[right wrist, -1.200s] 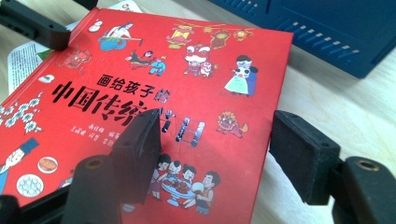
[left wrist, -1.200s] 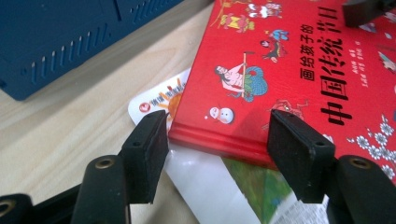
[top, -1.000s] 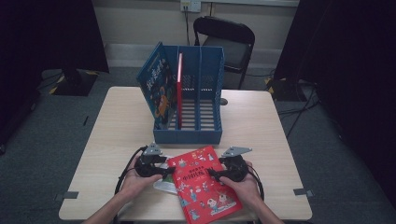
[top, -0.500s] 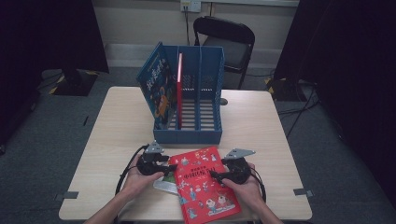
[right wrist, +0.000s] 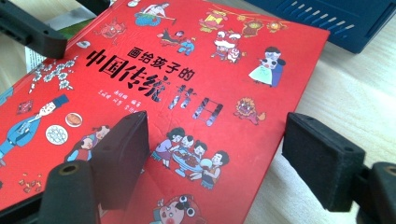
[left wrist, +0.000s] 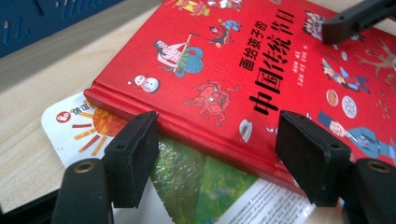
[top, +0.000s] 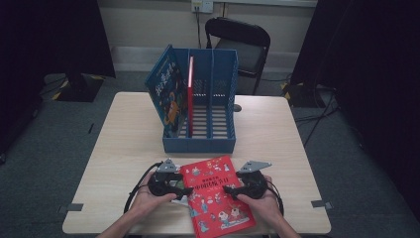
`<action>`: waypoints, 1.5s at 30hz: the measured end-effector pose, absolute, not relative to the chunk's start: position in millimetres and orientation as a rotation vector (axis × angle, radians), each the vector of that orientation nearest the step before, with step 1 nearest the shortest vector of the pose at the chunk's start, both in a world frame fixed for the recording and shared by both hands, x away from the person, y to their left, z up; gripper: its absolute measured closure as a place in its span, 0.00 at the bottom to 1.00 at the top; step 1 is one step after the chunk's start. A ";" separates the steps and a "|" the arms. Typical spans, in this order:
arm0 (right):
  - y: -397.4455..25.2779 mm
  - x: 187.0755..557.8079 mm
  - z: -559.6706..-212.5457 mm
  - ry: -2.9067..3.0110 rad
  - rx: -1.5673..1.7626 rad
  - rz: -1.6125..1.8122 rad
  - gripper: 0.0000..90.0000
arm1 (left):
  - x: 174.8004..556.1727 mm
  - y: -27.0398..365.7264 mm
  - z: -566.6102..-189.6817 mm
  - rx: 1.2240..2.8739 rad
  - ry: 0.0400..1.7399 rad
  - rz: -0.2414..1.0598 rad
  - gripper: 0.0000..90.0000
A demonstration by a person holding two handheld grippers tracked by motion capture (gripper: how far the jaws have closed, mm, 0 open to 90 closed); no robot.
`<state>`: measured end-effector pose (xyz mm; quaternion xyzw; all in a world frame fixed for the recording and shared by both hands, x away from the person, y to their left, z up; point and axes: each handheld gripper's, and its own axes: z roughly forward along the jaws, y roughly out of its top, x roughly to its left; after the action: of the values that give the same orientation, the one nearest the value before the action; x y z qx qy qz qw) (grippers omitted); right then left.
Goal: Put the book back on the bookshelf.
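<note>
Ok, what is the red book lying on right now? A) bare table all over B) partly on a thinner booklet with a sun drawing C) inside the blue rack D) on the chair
B: in the left gripper view the red book overlaps a thin booklet with a sun drawing, whose corner sticks out from under its spine onto the table.
</note>
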<state>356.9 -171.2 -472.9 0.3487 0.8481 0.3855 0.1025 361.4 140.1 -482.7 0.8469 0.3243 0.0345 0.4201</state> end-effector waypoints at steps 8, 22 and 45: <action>-167.8 357.6 -469.5 2.569 0.960 1.321 0.59 | 375.2 138.8 -485.5 2.086 0.823 0.093 0.36; -183.1 369.2 -462.4 2.392 1.129 1.162 0.31 | 375.9 133.5 -484.5 2.084 0.860 0.117 0.36; -172.3 369.4 -478.0 2.499 1.207 1.152 0.17 | 382.9 128.7 -485.6 2.075 0.864 0.129 0.33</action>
<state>369.4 -172.3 -478.0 0.4006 0.8297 0.3826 0.0683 382.9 128.7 -485.6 0.8320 0.3463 0.0519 0.4304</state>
